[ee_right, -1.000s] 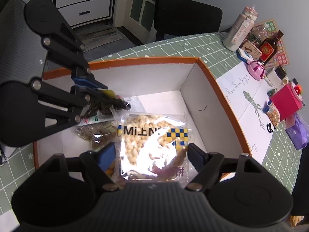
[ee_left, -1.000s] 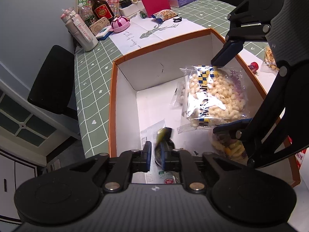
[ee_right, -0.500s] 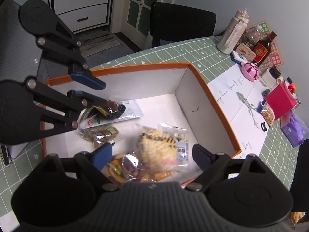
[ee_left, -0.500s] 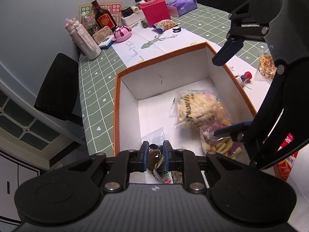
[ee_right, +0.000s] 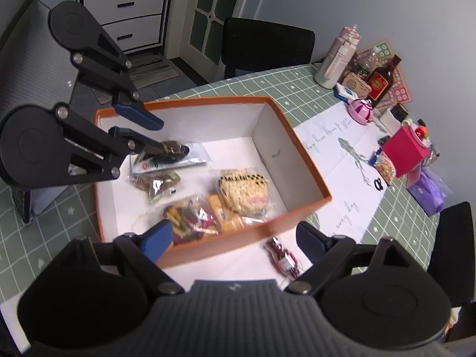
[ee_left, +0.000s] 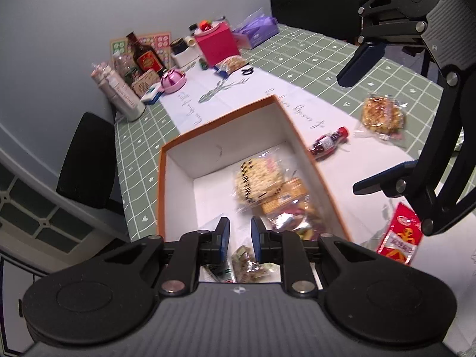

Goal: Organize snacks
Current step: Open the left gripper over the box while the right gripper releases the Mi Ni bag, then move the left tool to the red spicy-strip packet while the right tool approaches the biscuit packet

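Note:
An orange box [ee_left: 160,193] [ee_right: 276,136] with white inside holds a puffed-snack bag [ee_left: 257,178] [ee_right: 242,190], a colourful chips bag [ee_left: 294,217] [ee_right: 190,217] and an orange cracker packet [ee_right: 226,214]. My left gripper [ee_left: 239,232] [ee_right: 160,136] hangs over the box's left end, jaws a little apart with nothing between them. A dark packet [ee_right: 174,148] lies at its lower fingertip; touching or not, I cannot tell. My right gripper [ee_right: 235,239] [ee_left: 372,119] stands wide open and empty above the box's near wall.
Outside the box lie a small red bottle [ee_left: 327,144] [ee_right: 282,258], a brown snack bag [ee_left: 382,114] and a red packet [ee_left: 400,238]. Bottles [ee_right: 336,59], a pink box [ee_right: 404,151] and tissues crowd the table's far end. Black chairs [ee_right: 267,50] stand around.
The right gripper let go of the puffed-snack bag, which dropped into the box. Both grippers rose and drew back. The dark packet is no longer between the left fingers.

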A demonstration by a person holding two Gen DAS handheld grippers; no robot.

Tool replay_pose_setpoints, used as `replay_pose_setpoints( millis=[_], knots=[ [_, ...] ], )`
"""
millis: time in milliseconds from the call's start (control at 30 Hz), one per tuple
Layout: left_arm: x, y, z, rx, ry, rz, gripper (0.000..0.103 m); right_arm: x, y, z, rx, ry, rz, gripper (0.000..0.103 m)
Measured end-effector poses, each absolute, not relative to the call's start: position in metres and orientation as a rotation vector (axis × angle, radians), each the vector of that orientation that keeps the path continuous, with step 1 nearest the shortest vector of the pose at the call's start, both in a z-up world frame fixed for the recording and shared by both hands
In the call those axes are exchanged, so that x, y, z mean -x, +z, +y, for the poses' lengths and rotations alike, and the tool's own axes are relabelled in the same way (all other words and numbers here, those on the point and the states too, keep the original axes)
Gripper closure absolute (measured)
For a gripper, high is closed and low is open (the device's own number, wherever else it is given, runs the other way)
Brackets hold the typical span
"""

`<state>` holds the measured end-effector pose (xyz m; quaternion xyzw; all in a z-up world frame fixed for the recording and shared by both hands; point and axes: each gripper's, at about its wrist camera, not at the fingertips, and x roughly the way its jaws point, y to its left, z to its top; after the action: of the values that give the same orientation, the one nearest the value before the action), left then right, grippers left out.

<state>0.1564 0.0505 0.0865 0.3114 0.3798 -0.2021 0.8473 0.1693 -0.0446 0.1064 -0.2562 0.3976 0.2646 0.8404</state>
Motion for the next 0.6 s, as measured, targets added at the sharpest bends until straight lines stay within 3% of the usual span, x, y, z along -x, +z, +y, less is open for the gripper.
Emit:
replay_pose_setpoints(
  millis=[200,600],
  knots=[
    [-0.123,0.087,0.022,-0.681,-0.495,0.775,0.079,-0.128,0.110,-0.085,0.528,0.556,0.835,0.015],
    [-0.072,0.037,-0.033,-0.812,-0.656,0.769,0.058,-0.069,0.071,-0.188,0.482,0.474,0.916,0.015]
  ],
)
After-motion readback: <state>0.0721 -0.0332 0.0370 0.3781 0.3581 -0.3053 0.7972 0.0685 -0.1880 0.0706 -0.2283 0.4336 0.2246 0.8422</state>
